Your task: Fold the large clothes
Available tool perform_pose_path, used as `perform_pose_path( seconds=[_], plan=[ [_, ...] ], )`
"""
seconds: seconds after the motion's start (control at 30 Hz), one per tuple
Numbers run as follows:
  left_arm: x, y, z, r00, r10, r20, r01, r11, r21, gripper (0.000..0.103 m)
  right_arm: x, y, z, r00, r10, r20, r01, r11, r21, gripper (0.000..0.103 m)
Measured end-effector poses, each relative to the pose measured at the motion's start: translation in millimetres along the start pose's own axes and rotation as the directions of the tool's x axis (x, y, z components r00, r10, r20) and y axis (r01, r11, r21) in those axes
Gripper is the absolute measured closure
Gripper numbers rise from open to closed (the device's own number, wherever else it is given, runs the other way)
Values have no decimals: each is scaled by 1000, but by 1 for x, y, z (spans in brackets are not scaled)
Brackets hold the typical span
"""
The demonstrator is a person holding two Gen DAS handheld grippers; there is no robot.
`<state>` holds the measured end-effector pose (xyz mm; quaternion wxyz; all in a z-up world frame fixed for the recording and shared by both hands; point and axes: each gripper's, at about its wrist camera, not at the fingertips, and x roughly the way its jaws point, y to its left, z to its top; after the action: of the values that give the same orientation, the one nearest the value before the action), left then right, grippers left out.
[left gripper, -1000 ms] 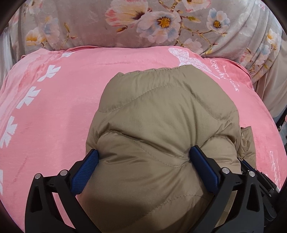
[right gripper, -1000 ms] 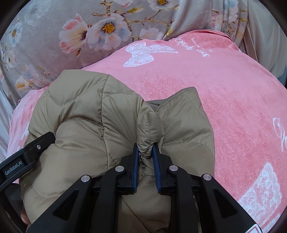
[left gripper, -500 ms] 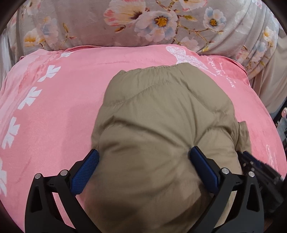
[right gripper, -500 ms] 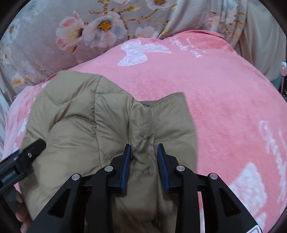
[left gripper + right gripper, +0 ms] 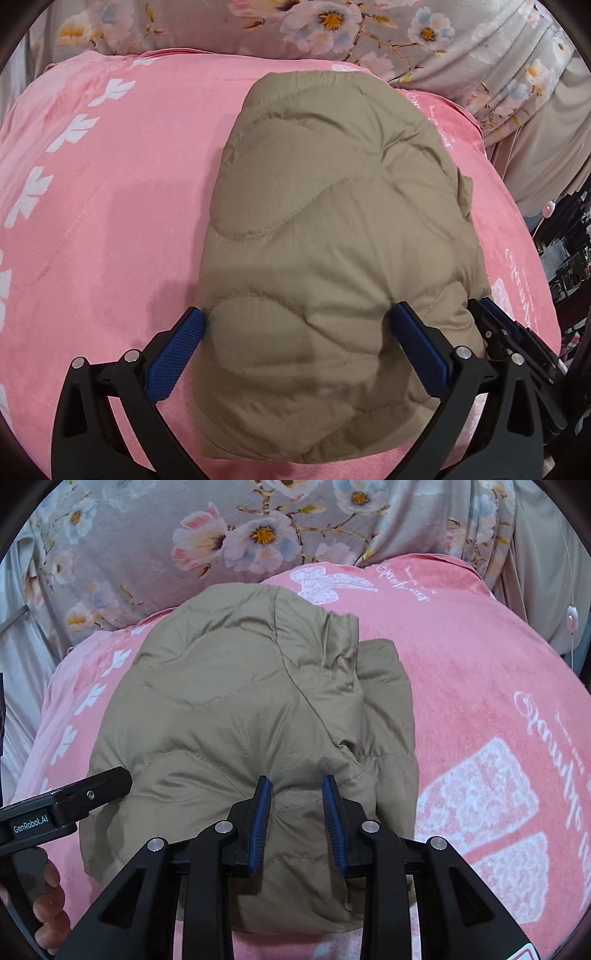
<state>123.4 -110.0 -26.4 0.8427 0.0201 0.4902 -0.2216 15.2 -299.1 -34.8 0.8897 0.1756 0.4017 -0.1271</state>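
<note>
one folded jacket point(image 5: 332, 236) on blanket point(image 5: 110, 177)

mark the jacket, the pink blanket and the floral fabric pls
khaki jacket point(image 5: 332, 236): left wrist view, quilted top panel.
pink blanket point(image 5: 480, 686): right wrist view, bare patch right of the jacket.
floral fabric point(image 5: 236, 539): right wrist view, big flower print.

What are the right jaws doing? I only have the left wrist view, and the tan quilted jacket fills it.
Observer: The right gripper's jaws have just been opening. A ridge of the tan quilted puffer jacket sits between them, unpinched.
Operator: Is the jacket's right side tidy?
Observer: No, a lower layer sticks out along it as a wide strip on the pink plush blanket.
Operator: Anything near the left gripper?
Observer: Bare fingers wrap the left gripper's handle.
</note>
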Motion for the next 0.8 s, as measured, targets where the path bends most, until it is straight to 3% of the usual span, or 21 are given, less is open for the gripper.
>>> perform_pose_path(
  seconds=[0.2,0.47,0.8],
  plan=[
    [12,-9,-6,998,69,11,-70,996,52,5,18,-5,-10,1000,22,0,-22,999,26,75],
    [20,-10,-9,996,88,11,-89,994,63,5,25,4,-19,999,-24,43,24,1000,-8,74],
    [25,-12,-11,994,104,32,-106,991,79,5,29,2,-26,998,-9,70,8,1000,9,74]
  ],
)
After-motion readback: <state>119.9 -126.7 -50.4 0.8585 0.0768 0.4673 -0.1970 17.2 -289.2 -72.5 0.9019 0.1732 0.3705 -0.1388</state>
